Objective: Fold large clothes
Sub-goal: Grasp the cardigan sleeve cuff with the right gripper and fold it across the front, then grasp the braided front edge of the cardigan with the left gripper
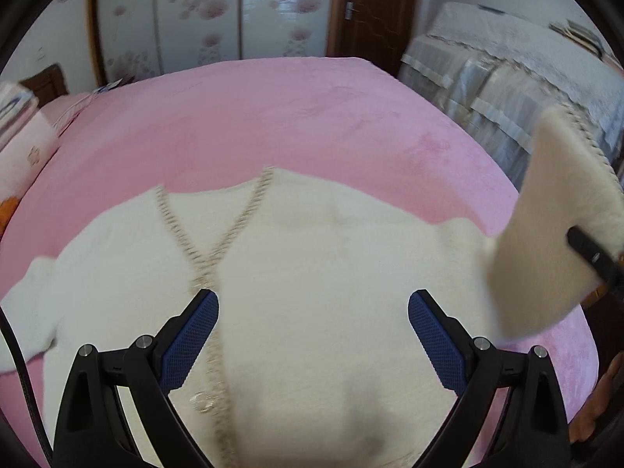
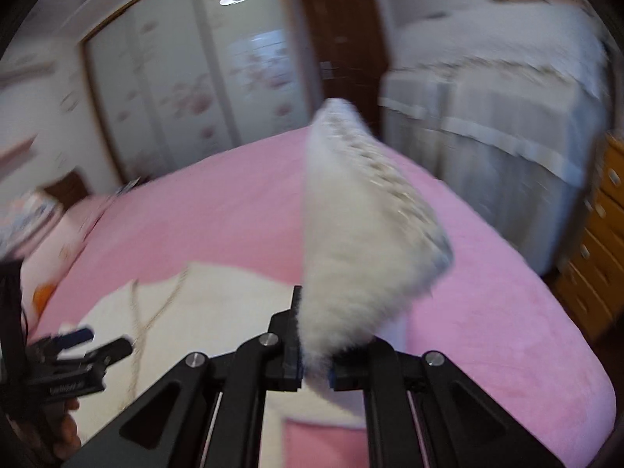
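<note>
- the left gripper hovers over the middle of the cream cardigan, its two blue-padded fingers spread wide apart with nothing between them.
- the right gripper has its fingers pressed together on a fluffy sleeve of the cardigan, which stands lifted off the bed and rises away from the jaws, its beige braided cuff trim at the far end.
- in the left wrist view that same sleeve shows as a raised flap at the right edge, with a dark finger of the right gripper against it.
- in the right wrist view the left gripper appears at the near left, over the garment's left part, fingers parted.
- the cardigan lies front up on the near half of the pink bed cover, its v-shaped beige neckline trim pointing to the near side; a round button sits on the placket just beside the left finger.
- the other sleeve lies flat at the far left of the garment.
- pink pillows sit at the left edge of the bed.
- beyond the bed stand a wardrobe with flowered sliding doors and a brown door.
- to the right is a second bed under pale grey covers; a wooden drawer unit stands at the far right in the blurred right wrist view.
</note>
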`<act>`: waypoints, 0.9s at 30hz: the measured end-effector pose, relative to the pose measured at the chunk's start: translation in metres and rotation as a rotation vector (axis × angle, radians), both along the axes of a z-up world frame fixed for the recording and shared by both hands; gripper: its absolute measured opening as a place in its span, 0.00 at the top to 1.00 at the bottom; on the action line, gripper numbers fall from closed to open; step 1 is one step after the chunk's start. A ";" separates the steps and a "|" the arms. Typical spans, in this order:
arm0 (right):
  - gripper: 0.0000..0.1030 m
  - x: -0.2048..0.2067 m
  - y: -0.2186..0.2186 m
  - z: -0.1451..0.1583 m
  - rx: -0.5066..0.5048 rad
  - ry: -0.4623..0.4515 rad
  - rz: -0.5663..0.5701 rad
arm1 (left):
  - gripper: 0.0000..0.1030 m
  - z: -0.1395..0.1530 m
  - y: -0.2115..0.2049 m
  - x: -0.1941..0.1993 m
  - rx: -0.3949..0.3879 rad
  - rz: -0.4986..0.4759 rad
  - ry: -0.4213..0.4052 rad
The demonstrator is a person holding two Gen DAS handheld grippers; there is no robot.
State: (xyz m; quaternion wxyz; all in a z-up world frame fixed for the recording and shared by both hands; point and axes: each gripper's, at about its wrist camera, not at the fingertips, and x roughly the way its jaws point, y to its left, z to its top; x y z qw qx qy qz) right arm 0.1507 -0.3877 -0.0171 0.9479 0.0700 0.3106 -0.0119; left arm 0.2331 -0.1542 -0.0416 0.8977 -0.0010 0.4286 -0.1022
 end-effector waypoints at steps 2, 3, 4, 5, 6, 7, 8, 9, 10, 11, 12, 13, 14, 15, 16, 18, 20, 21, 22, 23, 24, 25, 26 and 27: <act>0.88 0.010 0.043 -0.024 -0.056 0.059 0.066 | 0.06 -0.009 0.026 0.000 -0.015 0.025 0.020; 0.86 0.015 0.062 -0.043 -0.076 0.101 0.100 | 0.06 -0.015 0.037 0.001 -0.024 0.031 0.036; 0.75 0.020 0.082 -0.065 -0.089 0.156 0.150 | 0.06 -0.022 0.045 0.003 -0.035 0.030 0.056; 0.63 0.024 0.098 -0.087 -0.105 0.214 0.181 | 0.06 -0.031 0.053 0.003 -0.048 0.025 0.080; 0.61 0.026 0.111 -0.107 -0.129 0.274 0.197 | 0.06 -0.040 0.061 0.003 -0.064 0.016 0.106; 0.61 0.025 0.119 -0.120 -0.145 0.316 0.209 | 0.06 -0.048 0.067 0.002 -0.082 0.005 0.128; 0.61 0.022 0.124 -0.130 -0.155 0.346 0.216 | 0.06 -0.055 0.070 0.001 -0.101 -0.010 0.147; 0.61 0.018 0.125 -0.133 -0.165 0.355 0.210 | 0.06 -0.060 0.073 0.001 -0.124 -0.026 0.161; 0.61 0.010 0.123 -0.132 -0.166 0.347 0.210 | 0.06 -0.065 0.074 0.000 -0.149 -0.042 0.172; 0.60 0.003 0.121 -0.128 -0.154 0.339 0.213 | 0.06 -0.069 0.074 -0.002 -0.172 -0.055 0.180; 0.58 -0.005 0.117 -0.123 -0.133 0.332 0.211 | 0.10 -0.073 0.071 -0.002 -0.201 -0.069 0.188; 0.56 -0.012 0.112 -0.120 -0.118 0.326 0.204 | 0.15 -0.077 0.070 -0.002 -0.246 -0.089 0.203; 0.55 -0.019 0.110 -0.117 -0.106 0.319 0.195 | 0.17 -0.082 0.068 -0.002 -0.283 -0.106 0.219; 0.55 -0.027 0.105 -0.114 -0.093 0.313 0.185 | 0.21 -0.087 0.064 0.000 -0.322 -0.121 0.237; 0.55 -0.033 0.102 -0.113 -0.083 0.311 0.174 | 0.24 -0.094 0.059 0.002 -0.358 -0.134 0.257; 0.55 -0.043 0.093 -0.111 -0.041 0.312 0.151 | 0.28 -0.106 0.049 0.006 -0.420 -0.157 0.300; 0.55 -0.051 0.081 -0.112 0.013 0.321 0.125 | 0.28 -0.120 0.038 0.010 -0.466 -0.169 0.349; 0.55 -0.055 0.075 -0.113 0.036 0.325 0.109 | 0.28 -0.126 0.032 0.013 -0.491 -0.172 0.372; 0.55 -0.057 0.070 -0.114 0.053 0.330 0.100 | 0.28 -0.130 0.026 0.014 -0.512 -0.175 0.384; 0.55 -0.059 0.065 -0.116 0.070 0.335 0.089 | 0.28 -0.135 0.022 0.015 -0.522 -0.175 0.393; 0.55 -0.060 0.062 -0.118 0.083 0.342 0.078 | 0.28 -0.138 0.018 0.019 -0.535 -0.171 0.403; 0.55 -0.059 0.058 -0.120 0.093 0.349 0.072 | 0.28 -0.142 0.013 0.022 -0.554 -0.170 0.417; 0.55 -0.059 0.055 -0.123 0.102 0.359 0.067 | 0.28 -0.146 0.008 0.024 -0.554 -0.165 0.426; 0.55 -0.058 0.053 -0.124 0.110 0.367 0.063 | 0.28 -0.149 0.003 0.026 -0.542 -0.157 0.432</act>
